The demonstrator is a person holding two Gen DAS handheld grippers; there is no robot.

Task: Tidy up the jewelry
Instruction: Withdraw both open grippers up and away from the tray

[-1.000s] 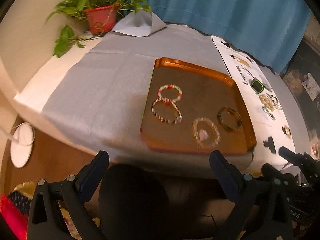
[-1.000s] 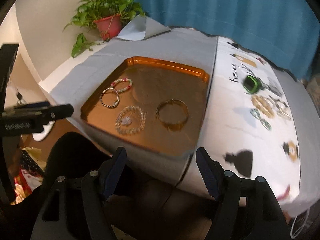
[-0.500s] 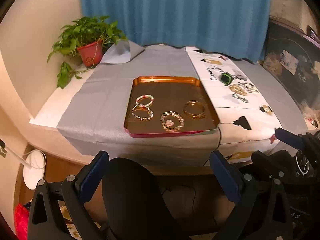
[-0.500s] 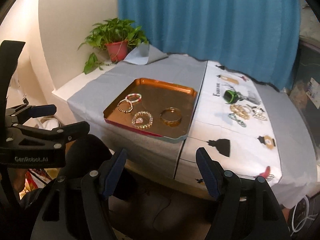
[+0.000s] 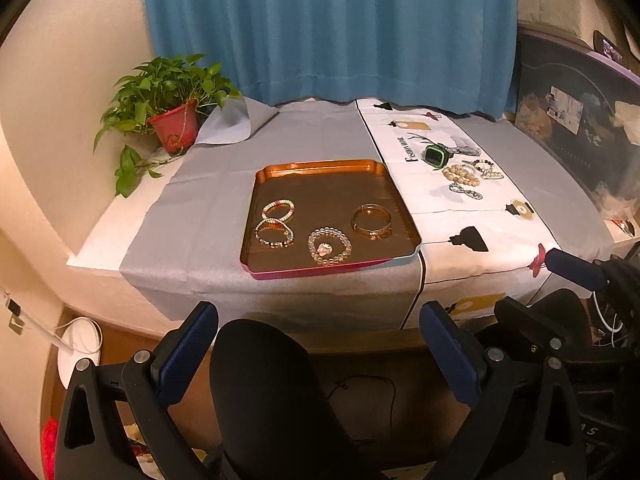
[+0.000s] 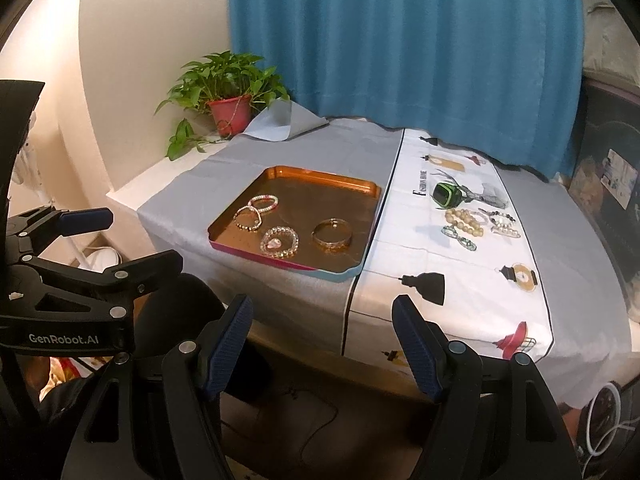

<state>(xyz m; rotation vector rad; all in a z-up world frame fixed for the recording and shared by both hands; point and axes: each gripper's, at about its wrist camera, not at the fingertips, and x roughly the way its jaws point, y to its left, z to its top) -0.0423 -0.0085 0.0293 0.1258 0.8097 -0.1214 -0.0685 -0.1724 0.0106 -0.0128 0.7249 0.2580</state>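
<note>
Both tools pulled back from the desk (image 5: 192,220).
Your left tool (image 5: 320,344) and right tool (image 6: 322,344) gape wide, empty; four bracelets sit in the tray (image 5: 320,168).

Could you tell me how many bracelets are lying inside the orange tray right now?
4: the pink-and-white beaded one farthest left-back, the beaded one touching it in front, the clear bead one centre-front, the gold bangle right.

Setting: a room in a home. Evidence: a blue curtain (image 5: 328,28) hangs full-width behind the bench (image 5: 96,240); a potted plant (image 5: 168,100) in a red pot stands at the far left corner against a cream wall. The bench is covered by a grey cloth (image 5: 200,216) and a printed white cloth (image 5: 472,216). A black chair back (image 5: 264,392) stands at its near edge. Clutter fills the far right.
</note>
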